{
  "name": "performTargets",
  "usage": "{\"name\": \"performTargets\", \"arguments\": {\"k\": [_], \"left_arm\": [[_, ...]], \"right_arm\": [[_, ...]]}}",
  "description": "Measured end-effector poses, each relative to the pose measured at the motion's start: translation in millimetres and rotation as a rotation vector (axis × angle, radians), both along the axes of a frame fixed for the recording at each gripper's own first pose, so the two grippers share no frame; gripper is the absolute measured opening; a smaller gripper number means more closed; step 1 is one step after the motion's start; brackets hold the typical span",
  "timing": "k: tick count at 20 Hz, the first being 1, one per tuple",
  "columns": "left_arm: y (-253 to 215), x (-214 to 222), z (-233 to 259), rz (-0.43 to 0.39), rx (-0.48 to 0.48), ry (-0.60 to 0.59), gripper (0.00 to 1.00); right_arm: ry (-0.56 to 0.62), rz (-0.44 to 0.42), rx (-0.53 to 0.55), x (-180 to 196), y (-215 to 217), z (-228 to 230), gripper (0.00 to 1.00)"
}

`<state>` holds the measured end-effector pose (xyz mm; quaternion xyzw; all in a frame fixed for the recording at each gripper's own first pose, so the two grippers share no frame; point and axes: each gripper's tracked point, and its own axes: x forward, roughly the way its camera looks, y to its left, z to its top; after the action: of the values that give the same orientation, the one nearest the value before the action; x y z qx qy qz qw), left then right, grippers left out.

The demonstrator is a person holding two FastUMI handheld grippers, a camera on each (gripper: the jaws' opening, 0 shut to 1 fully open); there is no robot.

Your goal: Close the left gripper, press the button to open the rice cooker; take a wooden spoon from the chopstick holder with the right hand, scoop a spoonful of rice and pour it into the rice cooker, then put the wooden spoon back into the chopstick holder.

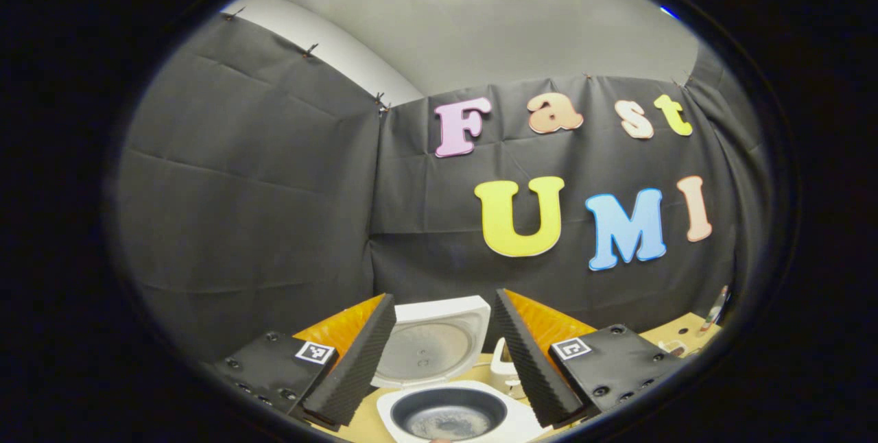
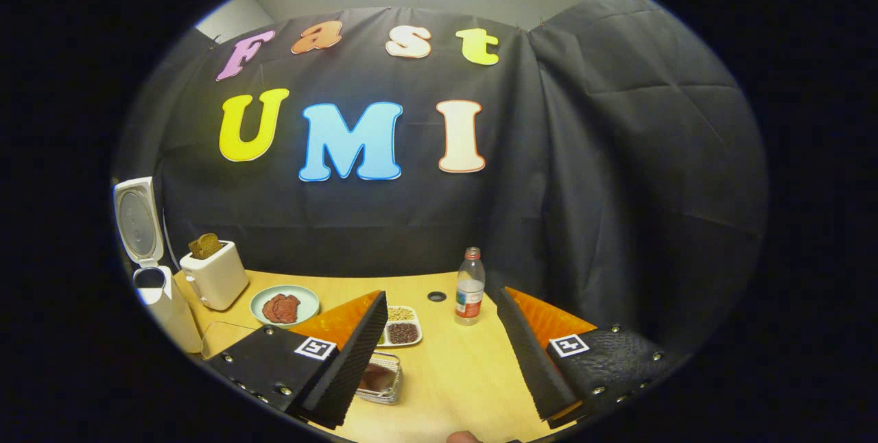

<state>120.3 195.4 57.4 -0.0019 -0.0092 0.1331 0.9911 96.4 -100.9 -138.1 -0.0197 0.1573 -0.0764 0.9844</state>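
Both the left gripper (image 1: 444, 354) and right gripper (image 2: 439, 354) gape wide and empty, the open rice cooker (image 1: 449, 412) just below and between the left's fingers, its lid (image 1: 435, 343) raised behind

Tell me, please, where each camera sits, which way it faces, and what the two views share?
Left gripper view: rides the left gripper, open, looking down over the opened rice cooker toward the booth wall.
Right gripper view: rides the right gripper, open, facing across the table past a bottle and toaster.
Shared: the rice cooker's raised lid.
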Motion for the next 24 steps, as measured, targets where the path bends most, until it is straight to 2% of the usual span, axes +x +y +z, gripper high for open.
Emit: {"name": "performTargets", "arguments": {"k": [1, 4, 7, 11, 13, 14, 15, 16, 18, 19, 20, 23, 24], "left_arm": [[6, 13, 2, 0.001, -0.006, 0.004, 0.99], [22, 52, 2, 0.006, -0.036, 0.026, 0.95], [38, 85, -4, 0.019, -0.043, 0.054, 1.00], [64, 124, -24, 0.054, -0.016, 0.104, 1.00], [76, 140, -36, 0.065, -0.036, 0.130, 1.00], [80, 147, -43, 0.075, -0.051, 0.147, 0.95], [84, 153, -49, 0.080, -0.064, 0.159, 1.00], [89, 158, -55, 0.090, -0.071, 0.170, 0.99], [99, 165, -64, 0.113, -0.083, 0.183, 1.00], [101, 168, -67, 0.118, -0.088, 0.186, 0.95], [103, 169, -70, 0.128, -0.090, 0.194, 0.99], [111, 171, -86, 0.143, -0.107, 0.231, 0.99], [111, 173, -94, 0.141, -0.119, 0.252, 0.96]], "right_arm": [[-0.002, -0.013, -0.010, -5, -7, 3, 0.97], [0.006, -0.064, -0.010, -23, -26, 2, 0.98], [0.025, -0.116, -0.011, -47, -44, -2, 0.98], [0.031, -0.182, -0.018, -67, -65, -1, 0.98], [0.033, -0.205, -0.014, -75, -71, -2, 0.98], [0.036, -0.212, -0.016, -79, -73, -3, 0.98], [0.040, -0.218, -0.021, -82, -75, -4, 0.98], [0.044, -0.221, -0.023, -84, -77, -5, 0.94], [0.047, -0.223, -0.022, -86, -77, -5, 0.94], [0.049, -0.223, -0.022, -86, -77, -7, 0.94], [0.053, -0.219, -0.022, -87, -76, -7, 0.98], [0.058, -0.208, -0.027, -84, -73, -9, 0.98], [0.058, -0.202, -0.028, -84, -72, -8, 0.94]]}}
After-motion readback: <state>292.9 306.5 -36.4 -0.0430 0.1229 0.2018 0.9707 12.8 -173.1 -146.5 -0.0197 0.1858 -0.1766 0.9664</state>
